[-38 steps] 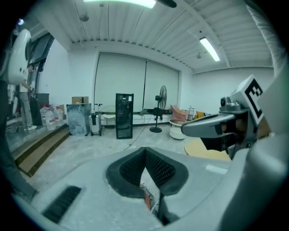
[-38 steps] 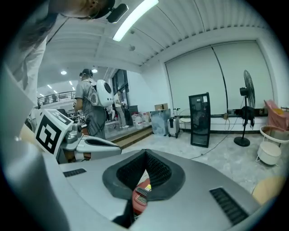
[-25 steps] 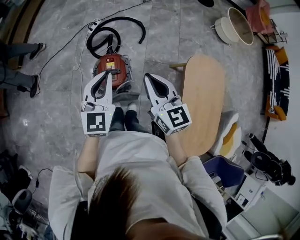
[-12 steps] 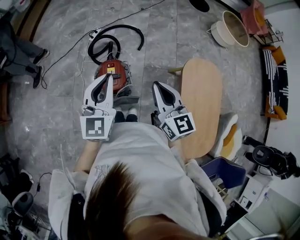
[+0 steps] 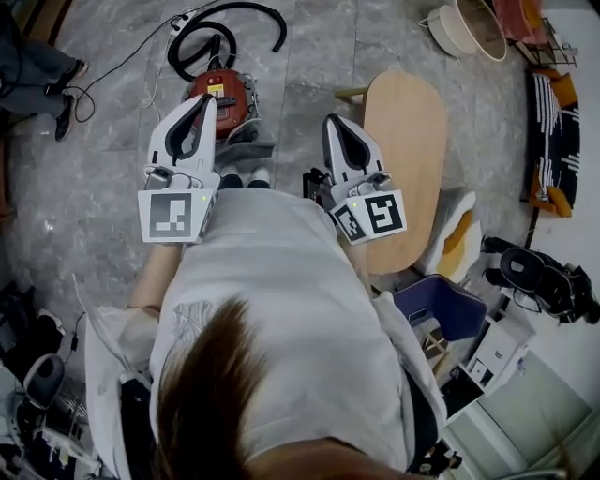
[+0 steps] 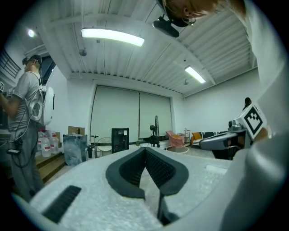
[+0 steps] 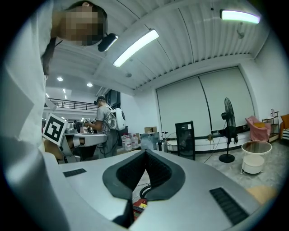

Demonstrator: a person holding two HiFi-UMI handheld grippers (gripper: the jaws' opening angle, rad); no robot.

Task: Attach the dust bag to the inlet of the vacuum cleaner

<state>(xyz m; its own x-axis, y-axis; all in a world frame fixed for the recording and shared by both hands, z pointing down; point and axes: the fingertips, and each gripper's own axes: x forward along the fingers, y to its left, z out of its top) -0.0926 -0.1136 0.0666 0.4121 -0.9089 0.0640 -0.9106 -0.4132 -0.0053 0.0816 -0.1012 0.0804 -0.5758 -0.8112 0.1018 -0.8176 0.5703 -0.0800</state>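
Vacuum [image 5: 223, 94] on the floor [image 5: 103, 187], untouched.
It stands just ahead of the person's shoes [image 5: 257, 176], hose [image 5: 225, 28] coiled behind it, left of the wooden table [image 5: 403, 141]; left gripper [image 5: 206, 99] and right gripper [image 5: 330, 122] hover above, jaws pressed together, empty.

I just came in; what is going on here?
A person stands holding a gripper in each hand. The left gripper and right gripper are both shut and empty, held about level. The red vacuum cleaner sits on the floor ahead, not touched. No dust bag is visible.
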